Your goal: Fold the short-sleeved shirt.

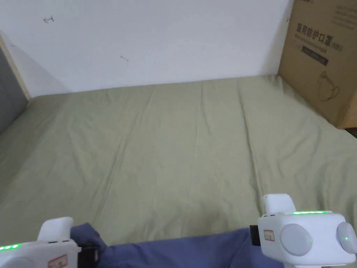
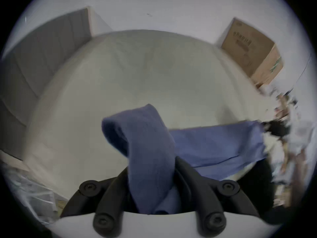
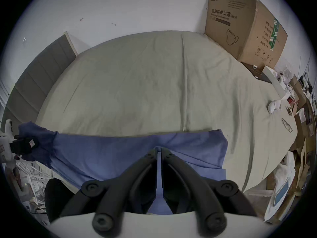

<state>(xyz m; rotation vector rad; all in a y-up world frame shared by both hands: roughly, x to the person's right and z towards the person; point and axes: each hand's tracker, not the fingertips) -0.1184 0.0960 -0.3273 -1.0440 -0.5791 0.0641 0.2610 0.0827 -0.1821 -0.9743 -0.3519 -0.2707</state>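
A blue short-sleeved shirt (image 1: 195, 249) hangs stretched along the near edge of the bed. My left gripper (image 1: 87, 256) holds one end at the bottom left, and a bunched fold of the shirt (image 2: 147, 149) stands up from between its jaws. My right gripper (image 1: 253, 234) is at the bottom right; in the right gripper view its jaws are pressed together on the shirt (image 3: 109, 152), with a thin strip of blue cloth between them. The left gripper (image 3: 24, 144) also appears at the far left of that view, holding the shirt's other end.
The bed is covered by a pale green sheet (image 1: 181, 146). A large cardboard box (image 1: 324, 59) stands at the back right against the white wall. A grey headboard (image 1: 8, 94) rises on the left. Small white objects (image 3: 273, 105) and clutter lie at the bed's right side.
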